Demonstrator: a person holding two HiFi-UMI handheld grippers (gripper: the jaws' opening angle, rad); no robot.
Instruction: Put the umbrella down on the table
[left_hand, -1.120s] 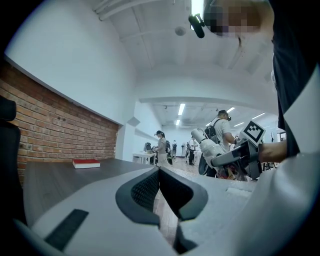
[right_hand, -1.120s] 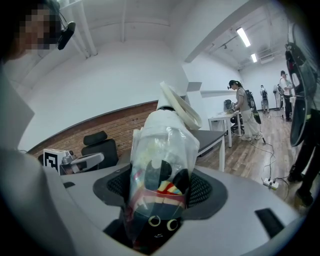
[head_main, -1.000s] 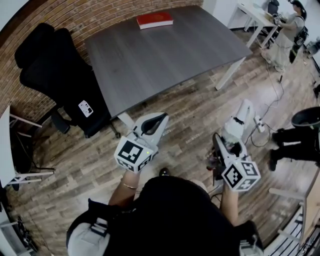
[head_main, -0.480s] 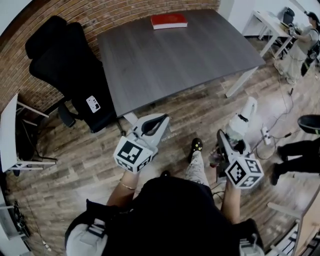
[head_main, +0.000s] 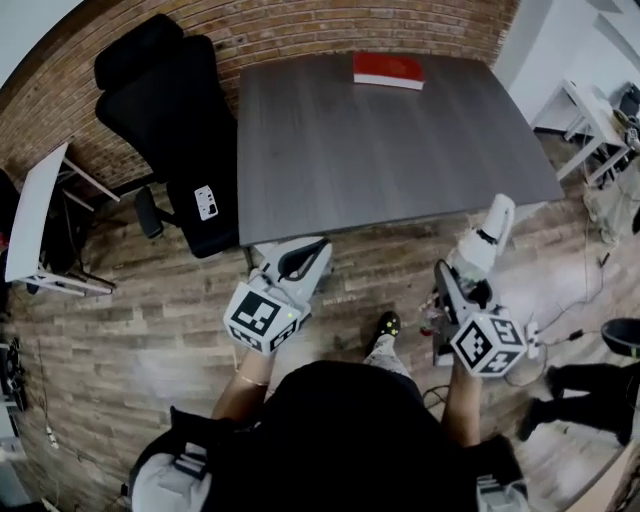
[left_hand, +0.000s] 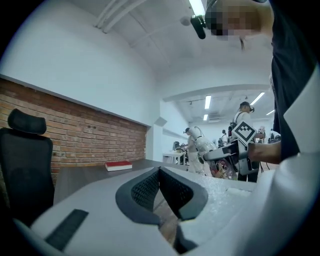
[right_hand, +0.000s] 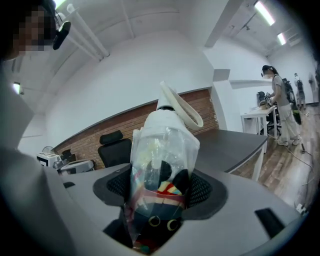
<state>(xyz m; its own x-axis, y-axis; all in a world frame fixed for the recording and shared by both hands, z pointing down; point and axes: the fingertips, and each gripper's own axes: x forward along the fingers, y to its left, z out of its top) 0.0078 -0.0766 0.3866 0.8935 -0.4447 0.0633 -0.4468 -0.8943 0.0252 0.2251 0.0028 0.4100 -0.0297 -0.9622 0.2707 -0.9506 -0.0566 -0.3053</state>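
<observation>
grey table (head_main: 380, 150), right tongs (right_hand: 159, 192) clamp umbrella (right_hand: 162, 145), base hidden

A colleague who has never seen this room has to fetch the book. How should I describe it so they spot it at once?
Find the big dark grey table beside the brick wall. At its far edge, nearest the wall, the red book lies flat and closed. It is the only thing lying on the tabletop and the only bright red item nearby.
</observation>
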